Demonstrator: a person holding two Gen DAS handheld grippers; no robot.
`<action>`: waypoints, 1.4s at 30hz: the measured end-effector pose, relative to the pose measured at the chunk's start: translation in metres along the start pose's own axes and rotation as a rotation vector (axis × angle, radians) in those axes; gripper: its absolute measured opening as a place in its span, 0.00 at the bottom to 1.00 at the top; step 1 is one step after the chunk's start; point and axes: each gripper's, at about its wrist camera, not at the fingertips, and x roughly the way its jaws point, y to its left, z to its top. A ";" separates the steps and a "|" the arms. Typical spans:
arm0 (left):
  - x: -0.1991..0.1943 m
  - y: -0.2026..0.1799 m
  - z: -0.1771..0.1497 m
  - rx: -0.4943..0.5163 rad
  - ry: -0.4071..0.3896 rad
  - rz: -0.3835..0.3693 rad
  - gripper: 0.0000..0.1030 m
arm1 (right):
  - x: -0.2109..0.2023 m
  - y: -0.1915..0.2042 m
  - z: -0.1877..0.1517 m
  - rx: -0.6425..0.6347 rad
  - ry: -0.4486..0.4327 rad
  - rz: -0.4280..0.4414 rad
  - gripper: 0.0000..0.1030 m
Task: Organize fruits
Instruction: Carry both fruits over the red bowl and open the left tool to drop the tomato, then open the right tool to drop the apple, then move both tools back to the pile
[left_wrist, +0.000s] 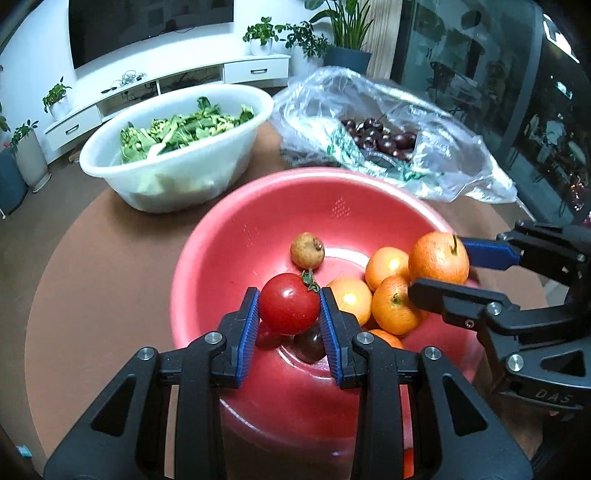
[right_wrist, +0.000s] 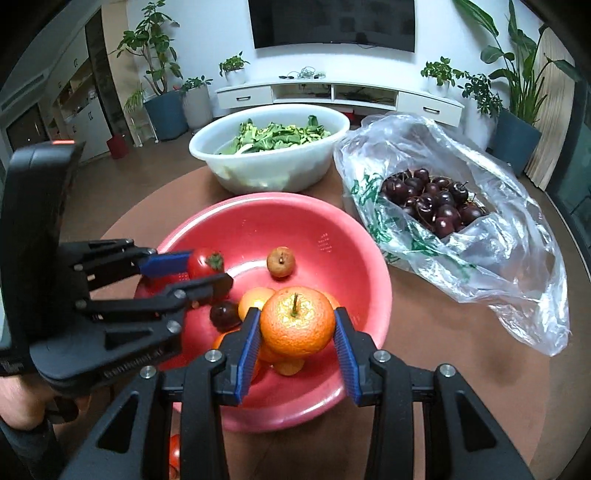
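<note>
My left gripper (left_wrist: 289, 308) is shut on a red tomato (left_wrist: 289, 303) and holds it over the red bowl (left_wrist: 229, 236); it also shows in the right wrist view (right_wrist: 203, 269). My right gripper (right_wrist: 295, 328) is shut on a large orange (right_wrist: 296, 325) above the same bowl (right_wrist: 332, 229); in the left wrist view it (left_wrist: 439, 264) enters from the right. In the bowl lie several smaller oranges (left_wrist: 388, 267), a small brown fruit (left_wrist: 307, 250) and a dark plum (left_wrist: 309, 345).
A white basin of leafy greens (right_wrist: 269, 147) stands behind the red bowl. A clear plastic bag of dark cherries (right_wrist: 432, 201) lies at the right on the round brown table (right_wrist: 443, 332). Another red fruit (right_wrist: 173, 454) lies near the table's front edge.
</note>
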 end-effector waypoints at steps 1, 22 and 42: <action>0.003 0.000 0.000 0.000 0.002 0.003 0.29 | 0.001 0.001 0.001 -0.005 -0.006 -0.004 0.41; 0.002 -0.002 0.000 0.000 -0.015 0.028 0.44 | 0.014 -0.004 0.007 0.023 0.004 -0.010 0.42; -0.098 -0.014 -0.053 -0.020 -0.166 0.009 0.93 | -0.035 -0.001 -0.016 0.053 -0.070 0.028 0.64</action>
